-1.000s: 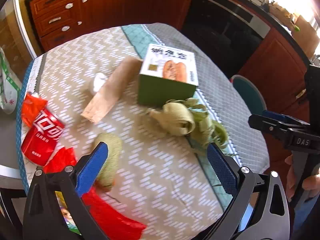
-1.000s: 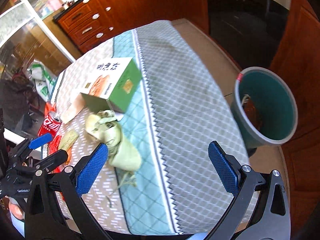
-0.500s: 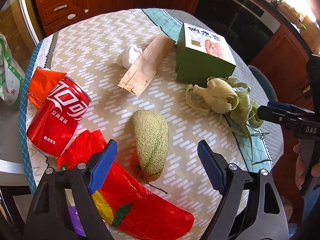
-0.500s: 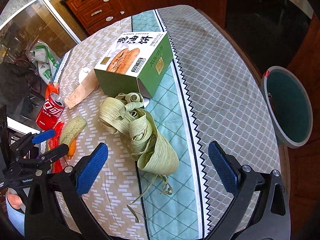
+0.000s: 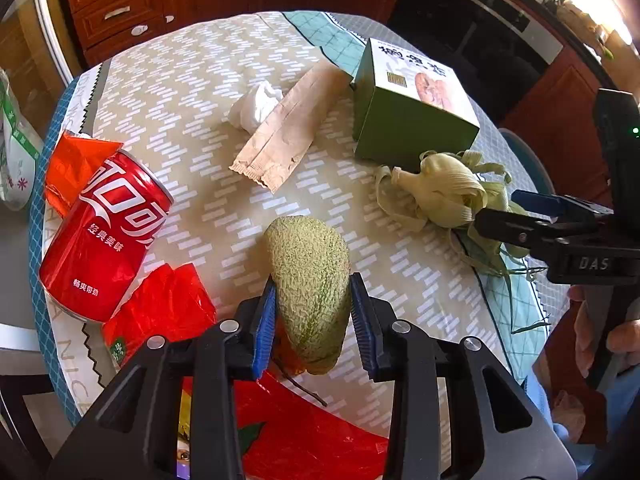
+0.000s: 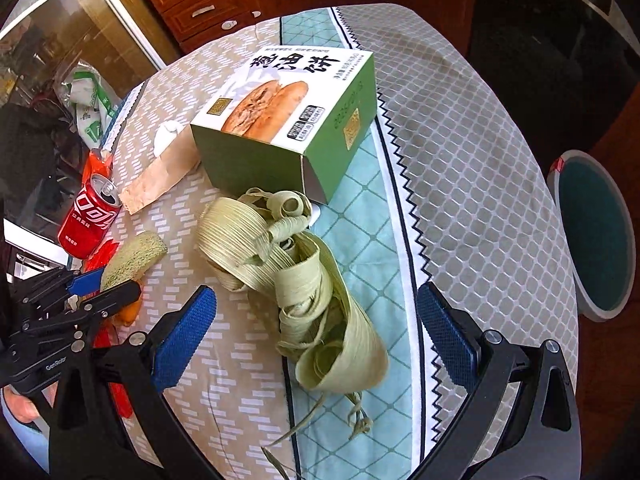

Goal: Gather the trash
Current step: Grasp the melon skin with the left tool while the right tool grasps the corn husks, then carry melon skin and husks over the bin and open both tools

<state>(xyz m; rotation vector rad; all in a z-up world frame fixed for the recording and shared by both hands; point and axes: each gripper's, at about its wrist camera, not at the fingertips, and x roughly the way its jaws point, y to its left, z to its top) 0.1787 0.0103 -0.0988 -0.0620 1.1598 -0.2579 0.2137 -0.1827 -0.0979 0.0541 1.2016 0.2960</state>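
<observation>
My left gripper (image 5: 312, 320) is shut on a green melon rind (image 5: 310, 280) that lies on the table; it also shows in the right wrist view (image 6: 132, 256). My right gripper (image 6: 316, 336) is open over a heap of corn husks (image 6: 296, 280), with the husks between its fingers. The husks also show in the left wrist view (image 5: 448, 196). Other trash lies on the table: a red cola can (image 5: 104, 236), red wrappers (image 5: 168, 304), a brown paper bag (image 5: 292, 128), a white tissue (image 5: 256, 106) and a green food box (image 6: 288, 120).
A teal bin (image 6: 592, 232) stands on the floor beyond the table's right edge. The round table (image 6: 460, 128) has a patterned cloth. Wooden cabinets (image 5: 132, 4) and a dark oven (image 5: 480, 28) stand behind it. A white-green bag (image 6: 88, 108) lies off the left edge.
My left gripper has moved forward and closed on the melon rind. My right gripper has come closer and lower over the corn husks, still open.
</observation>
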